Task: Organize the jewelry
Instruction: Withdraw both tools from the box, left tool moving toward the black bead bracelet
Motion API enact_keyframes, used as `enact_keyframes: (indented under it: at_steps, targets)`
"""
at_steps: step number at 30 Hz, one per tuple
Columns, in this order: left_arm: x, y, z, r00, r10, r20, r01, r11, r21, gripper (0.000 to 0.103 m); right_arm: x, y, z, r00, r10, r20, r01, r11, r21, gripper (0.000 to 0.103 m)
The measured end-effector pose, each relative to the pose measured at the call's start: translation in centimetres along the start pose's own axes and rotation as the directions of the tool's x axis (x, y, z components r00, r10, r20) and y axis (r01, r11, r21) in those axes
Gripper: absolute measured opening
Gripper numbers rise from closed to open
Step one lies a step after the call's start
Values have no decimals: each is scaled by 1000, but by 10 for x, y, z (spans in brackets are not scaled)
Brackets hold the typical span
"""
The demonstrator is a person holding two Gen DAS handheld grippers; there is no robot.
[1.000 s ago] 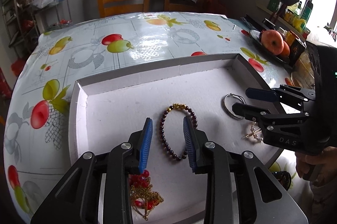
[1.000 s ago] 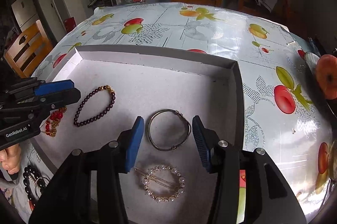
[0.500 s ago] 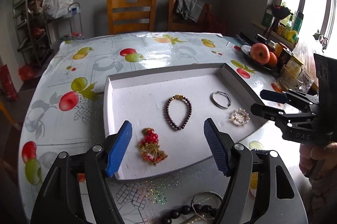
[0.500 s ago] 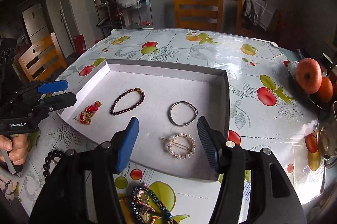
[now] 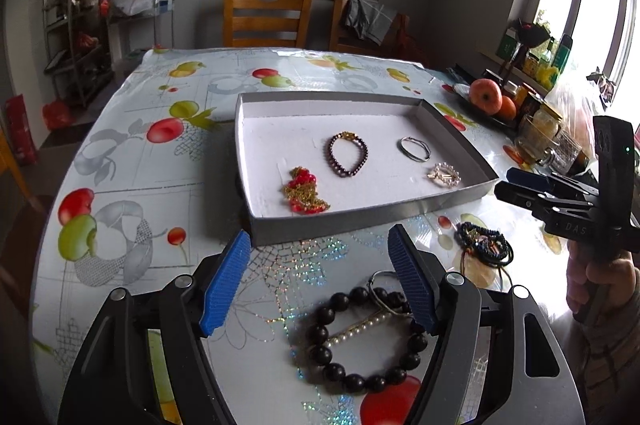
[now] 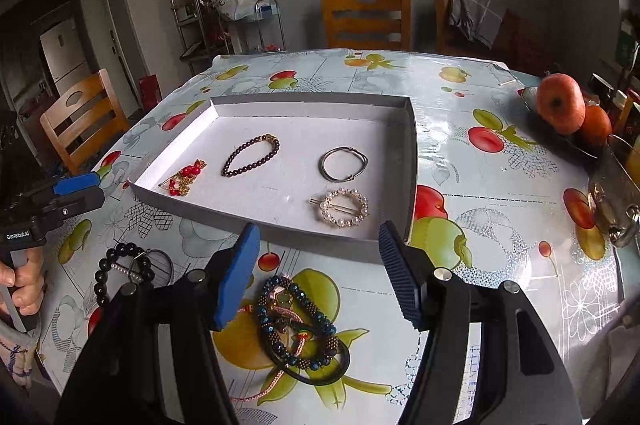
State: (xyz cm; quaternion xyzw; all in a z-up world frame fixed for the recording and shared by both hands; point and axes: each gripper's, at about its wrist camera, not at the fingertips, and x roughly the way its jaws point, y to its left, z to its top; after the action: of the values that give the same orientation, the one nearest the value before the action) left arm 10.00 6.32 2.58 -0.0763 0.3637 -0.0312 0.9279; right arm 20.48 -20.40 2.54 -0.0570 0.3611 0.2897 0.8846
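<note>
A shallow white tray (image 5: 360, 215) (image 6: 224, 205) holds a red-and-gold chain (image 5: 304, 191) (image 6: 184, 177), a dark bead bracelet (image 5: 347, 153) (image 6: 251, 155), a silver bangle (image 5: 415, 148) (image 6: 343, 163) and a pearl ring clip (image 5: 444, 175) (image 6: 345, 207). My left gripper (image 5: 320, 281) is open and empty above a black bead bracelet (image 5: 360, 341) (image 6: 120, 269) with a pearl pin and a ring. My right gripper (image 6: 320, 273) is open and empty above a tangle of blue bead bracelets (image 6: 296, 329) (image 5: 484, 245).
The table (image 6: 500, 185) has a fruit-print cloth. A plate of apples (image 6: 568, 109) and glass jars (image 5: 540, 137) stand at the right edge. Wooden chairs (image 5: 266, 19) stand behind the table, another at the left (image 6: 80, 117).
Both grippers have pulled back and up from the tray and opened wider. The loose jewelry in front of the tray has come into view.
</note>
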Motion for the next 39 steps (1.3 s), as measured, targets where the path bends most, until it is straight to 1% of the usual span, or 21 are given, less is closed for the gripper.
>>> enact_keyframes:
  at_steps: [4,10,17,20,25,32,38,39]
  targets:
    - [-2,-1,-16,1000,-2,-22,2,1000,6,72,-3,-2,-10,1000,4,-8,-4,1000,14,62]
    - [1,-7,-28,999,-8,-52,9,1000,29,72,-6,-1,-19,1000,1,-13,-1,1000,19,62]
    - [8,-27,-31,997,-23,-73,30,995,93,72,-7,-4,-28,1000,3,-26,-2,999,32,62]
    - [15,-38,-32,995,-33,-93,44,991,125,72,-8,-5,-30,1000,8,-27,-7,999,38,63]
    - [29,-56,-31,993,-17,-114,40,979,200,72,-8,-5,-33,999,15,-28,-14,999,38,64]
    - [44,-67,-28,992,14,-125,21,961,276,75,-7,-4,-35,999,25,-37,-23,999,35,65]
    - [52,-79,-28,991,41,-127,8,930,368,74,-8,-3,-36,999,26,-38,-25,999,34,65]
    - [53,-80,-30,990,46,-131,7,927,376,71,-8,-3,-37,999,27,-39,-25,999,36,65]
